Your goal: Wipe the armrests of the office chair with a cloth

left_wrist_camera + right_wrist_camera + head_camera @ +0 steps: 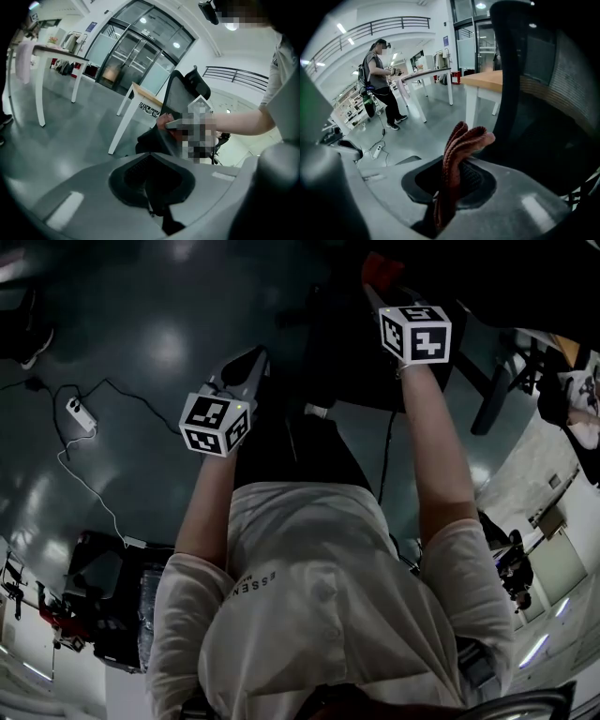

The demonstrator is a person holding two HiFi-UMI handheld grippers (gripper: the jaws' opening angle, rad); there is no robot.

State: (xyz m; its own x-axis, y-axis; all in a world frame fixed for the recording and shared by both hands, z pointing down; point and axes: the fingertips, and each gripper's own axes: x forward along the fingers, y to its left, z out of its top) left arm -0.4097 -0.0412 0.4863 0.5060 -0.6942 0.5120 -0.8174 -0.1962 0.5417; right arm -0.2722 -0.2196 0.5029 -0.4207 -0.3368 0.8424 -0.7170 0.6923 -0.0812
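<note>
Head view: shows the right gripper [382,289] stretched forward and clamped on a red cloth [380,268], up against the dark office chair [361,352]. Too dark to tell armrest from seat. Shows the left gripper [246,369] lower and nearer, well apart from the cloth. Off to the left on the floor, a power strip [79,412] with trailing cable, away from the chair.

Left gripper view: finds the jaws pressed together with nothing between. Beyond, the chair's mesh back, with a white table [123,123] just behind.

Right gripper view: finds the jaws closed low on the folded cloth, with its bunched end standing up past the tips, beside the chair back. Looks soft, light and limp, likely to crumple and drag rather than glide. Best kept pinched low on the fold, leaving a loose pad for wiping. Behind, a person [378,82] stands well off. Probably only the chair's own back crowding the stroke.
</note>
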